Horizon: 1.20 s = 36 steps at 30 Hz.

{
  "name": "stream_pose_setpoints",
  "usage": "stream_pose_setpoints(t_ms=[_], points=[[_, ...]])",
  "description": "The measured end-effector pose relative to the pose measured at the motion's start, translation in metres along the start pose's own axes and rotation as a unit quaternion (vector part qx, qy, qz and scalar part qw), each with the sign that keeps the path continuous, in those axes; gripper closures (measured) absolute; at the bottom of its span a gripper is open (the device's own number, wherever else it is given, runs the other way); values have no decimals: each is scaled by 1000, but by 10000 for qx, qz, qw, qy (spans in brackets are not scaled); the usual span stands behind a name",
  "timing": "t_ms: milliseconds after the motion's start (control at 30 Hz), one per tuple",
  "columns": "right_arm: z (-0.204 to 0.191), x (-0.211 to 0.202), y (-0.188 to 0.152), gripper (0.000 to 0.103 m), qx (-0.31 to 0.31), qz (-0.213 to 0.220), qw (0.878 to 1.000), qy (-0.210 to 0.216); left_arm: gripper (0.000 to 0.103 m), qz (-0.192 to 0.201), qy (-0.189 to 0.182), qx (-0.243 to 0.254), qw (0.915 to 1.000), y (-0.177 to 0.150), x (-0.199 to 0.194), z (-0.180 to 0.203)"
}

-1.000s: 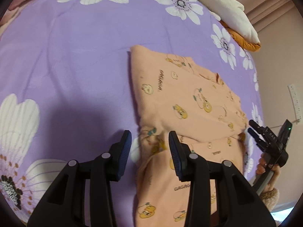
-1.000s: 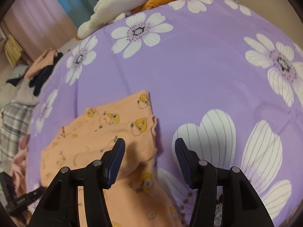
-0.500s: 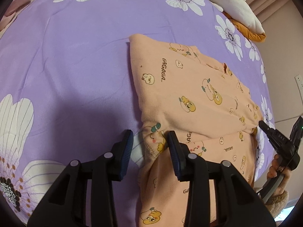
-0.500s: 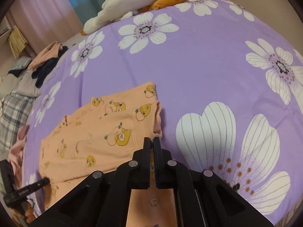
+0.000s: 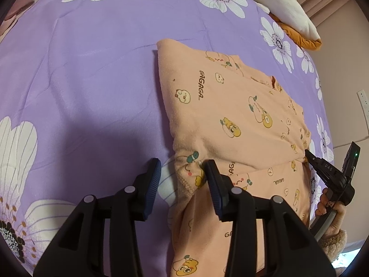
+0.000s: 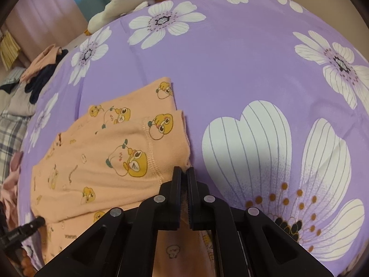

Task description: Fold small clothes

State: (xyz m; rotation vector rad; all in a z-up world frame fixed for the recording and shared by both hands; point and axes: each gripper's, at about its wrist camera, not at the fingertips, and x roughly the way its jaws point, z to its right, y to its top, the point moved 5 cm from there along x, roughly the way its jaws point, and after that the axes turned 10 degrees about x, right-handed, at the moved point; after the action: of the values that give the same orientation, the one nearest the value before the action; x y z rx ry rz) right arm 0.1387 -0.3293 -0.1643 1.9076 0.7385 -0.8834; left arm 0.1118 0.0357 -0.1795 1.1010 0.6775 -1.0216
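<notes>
Only the right wrist view shows the pile of clothes (image 6: 34,69) off the bed's side. The peach baby shirt (image 5: 230,115) lies on the purple bed (image 5: 92,69). The right tongs (image 6: 184,173) pinch its hem tight. The left tongs (image 5: 182,173) gape wide around a folded corner.

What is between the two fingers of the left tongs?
In the left wrist view, the near corner of the orange garment lies between the open left tongs, beside a strip of purple bedspread.

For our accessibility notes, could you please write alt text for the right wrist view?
The right gripper is shut on the corner of an orange cartoon-print garment lying on a purple floral bedspread, with other clothes heaped at far left.
</notes>
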Motion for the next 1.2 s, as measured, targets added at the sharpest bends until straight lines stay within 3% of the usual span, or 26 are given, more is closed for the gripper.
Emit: stream_pose_setpoints(t_ms=[600, 933, 1067, 1200], points=[[4, -2, -3, 99, 42, 59, 9999, 83, 52, 88, 223, 225, 9995, 1, 6, 10], [4, -2, -3, 99, 25, 80, 9999, 89, 45, 106, 147, 298, 9994, 4, 9, 12], [2, -1, -1, 99, -88, 53, 9999, 6, 28, 47, 0, 589, 9983, 5, 11, 22], [0, -6, 6, 89, -276, -58, 9995, -161, 29, -51, 307, 656, 9974, 6, 1, 29]])
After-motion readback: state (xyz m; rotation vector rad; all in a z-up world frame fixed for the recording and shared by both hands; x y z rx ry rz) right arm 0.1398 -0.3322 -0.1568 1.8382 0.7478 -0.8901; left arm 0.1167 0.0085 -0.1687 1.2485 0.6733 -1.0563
